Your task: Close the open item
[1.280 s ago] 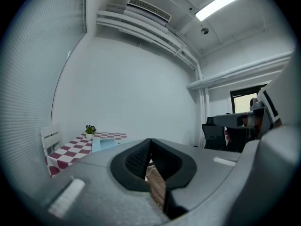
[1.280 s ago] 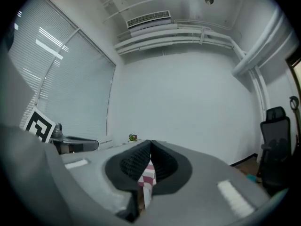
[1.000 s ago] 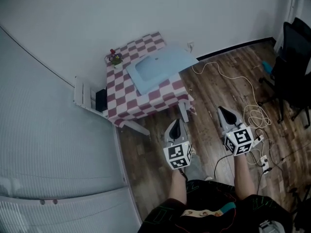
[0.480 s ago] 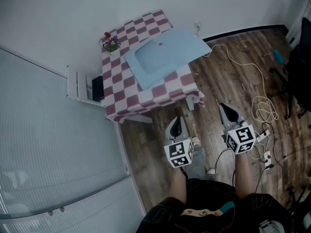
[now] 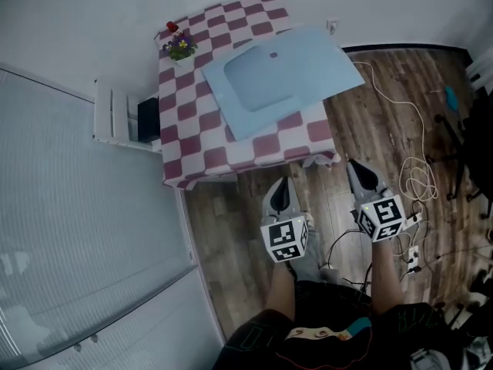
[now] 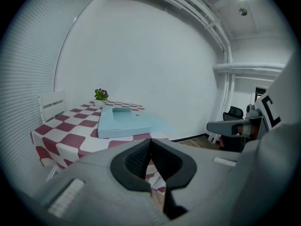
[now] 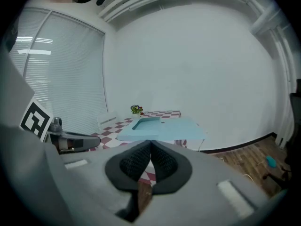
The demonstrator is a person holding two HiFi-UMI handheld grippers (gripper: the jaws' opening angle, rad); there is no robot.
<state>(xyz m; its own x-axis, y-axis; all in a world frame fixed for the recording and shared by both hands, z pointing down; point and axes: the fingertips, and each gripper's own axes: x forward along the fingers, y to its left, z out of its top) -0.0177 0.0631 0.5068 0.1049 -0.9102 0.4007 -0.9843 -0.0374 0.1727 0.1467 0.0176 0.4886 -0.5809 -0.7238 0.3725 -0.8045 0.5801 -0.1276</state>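
A light blue flat case (image 5: 281, 75) lies spread open on a table with a red-and-white checkered cloth (image 5: 185, 133). One half has a shallow recess; the other, flat half overhangs the table's right side. The case also shows in the left gripper view (image 6: 124, 124) and the right gripper view (image 7: 160, 125). My left gripper (image 5: 281, 187) hovers over the wooden floor just short of the table's near edge, its jaws shut on nothing (image 6: 150, 142). My right gripper (image 5: 356, 172) is level with it to the right, also shut and empty (image 7: 150, 144).
A small flower pot (image 5: 181, 48) stands at the table's far left corner. A white slatted rack (image 5: 115, 118) with a black item stands left of the table by the window blinds. Cables (image 5: 408, 172) and a power strip (image 5: 414, 259) lie on the floor at right.
The table and case have come nearer and now lie squarely ahead as the person stepped towards them. Both grippers stayed shut and kept side by side.
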